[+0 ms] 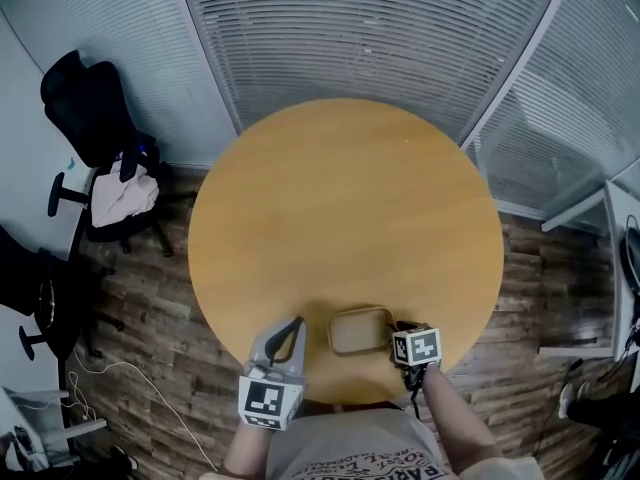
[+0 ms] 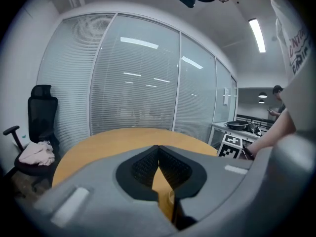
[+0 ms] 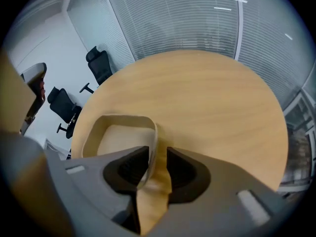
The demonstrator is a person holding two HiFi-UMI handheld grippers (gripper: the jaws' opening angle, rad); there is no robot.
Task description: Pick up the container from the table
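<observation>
A shallow beige container (image 1: 360, 330) with rounded corners lies on the round wooden table (image 1: 345, 198), close to its near edge. My right gripper (image 1: 393, 331) points steeply down at the container's right side. In the right gripper view its jaws stand open astride the thin right wall of the container (image 3: 121, 135), with a gap still showing at the right pad (image 3: 180, 167). My left gripper (image 1: 296, 324) hovers just left of the container, apart from it. In the left gripper view the left gripper (image 2: 158, 149) is shut with nothing between its pads.
Two black office chairs (image 1: 100, 118) stand on the wood floor to the table's left, one with a cloth on its seat. Glass walls with blinds (image 1: 380, 38) close off the far side. A white counter (image 1: 620, 258) stands at the right. A person stands far off (image 2: 276, 100).
</observation>
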